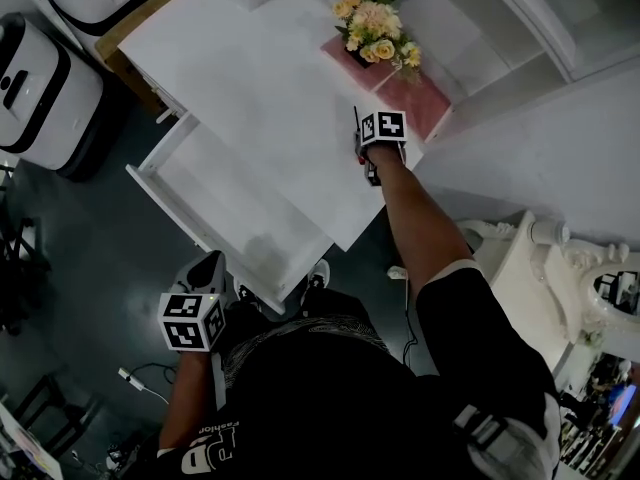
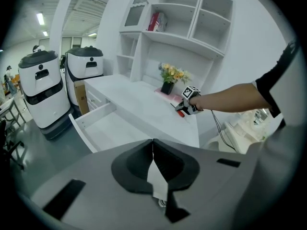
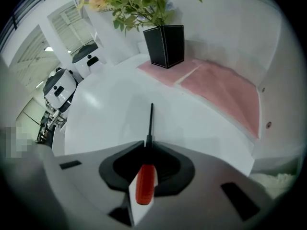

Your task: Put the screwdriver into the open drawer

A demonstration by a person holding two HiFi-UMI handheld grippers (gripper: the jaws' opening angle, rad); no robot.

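The screwdriver (image 3: 145,183) has a red handle and a thin black shaft. It lies lengthwise between the jaws of my right gripper (image 3: 147,145), which is shut on it, the shaft poking out ahead over the white desk top (image 3: 110,109). In the head view the right gripper (image 1: 362,150) sits at the desk's right part, near the pink mat (image 1: 415,93). The open white drawer (image 1: 165,203) juts out below the desk's front edge, and nothing shows in it. My left gripper (image 1: 205,266) hovers low in front of the drawer, shut and holding nothing (image 2: 153,142).
A black pot of yellow flowers (image 1: 375,33) stands on the pink mat behind the right gripper. Two white wheeled robots (image 2: 41,87) stand left of the desk. White shelving (image 2: 177,23) rises above the desk. An ornate white chair (image 1: 540,268) is at the right.
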